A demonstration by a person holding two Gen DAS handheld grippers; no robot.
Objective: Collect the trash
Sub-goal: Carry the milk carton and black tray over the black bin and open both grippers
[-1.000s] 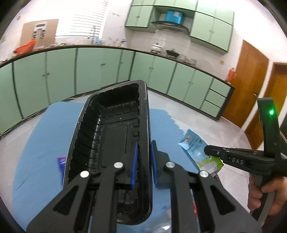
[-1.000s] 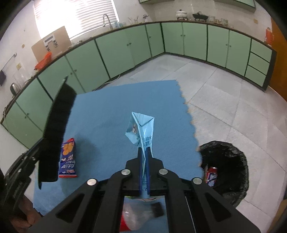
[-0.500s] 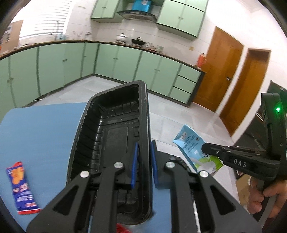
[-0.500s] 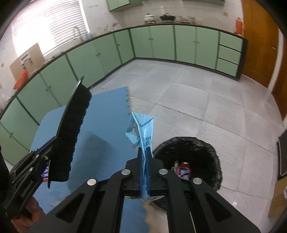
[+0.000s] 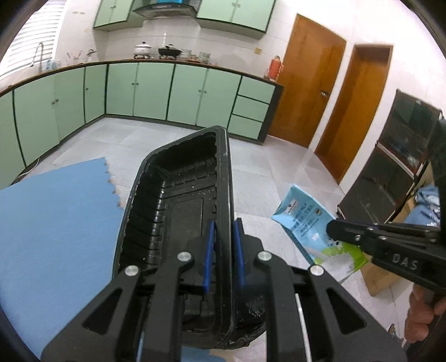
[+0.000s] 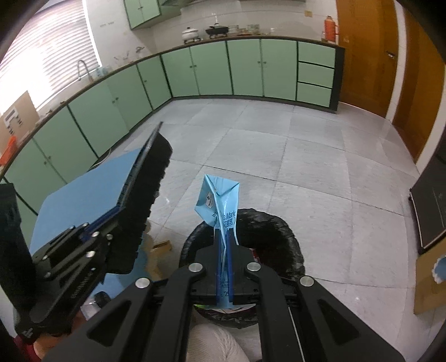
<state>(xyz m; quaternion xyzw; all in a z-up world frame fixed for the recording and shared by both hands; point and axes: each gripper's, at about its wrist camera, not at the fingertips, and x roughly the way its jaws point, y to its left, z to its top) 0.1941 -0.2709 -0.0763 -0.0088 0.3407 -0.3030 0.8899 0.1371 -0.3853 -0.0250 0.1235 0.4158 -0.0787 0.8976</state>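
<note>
Now our right gripper (image 6: 223, 267), clamping the flattened light-blue milk carton (image 6: 218, 202), hangs above the black-lined bin (image 6: 274, 236) at twelve o'clock, while our left gripper (image 5: 223, 250) pinches the black plastic tray (image 5: 178, 211).

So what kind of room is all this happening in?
A home kitchen, most likely: green cabinets line the walls under a long countertop, pots sit on a stove beneath a range hood, and a sink tap stands by the window.

A white pot (image 6: 190, 32) and black wok (image 6: 217, 29) were seen on the green cabinets (image 6: 245, 66); a red thermos (image 6: 330, 28) stood at their end.
</note>
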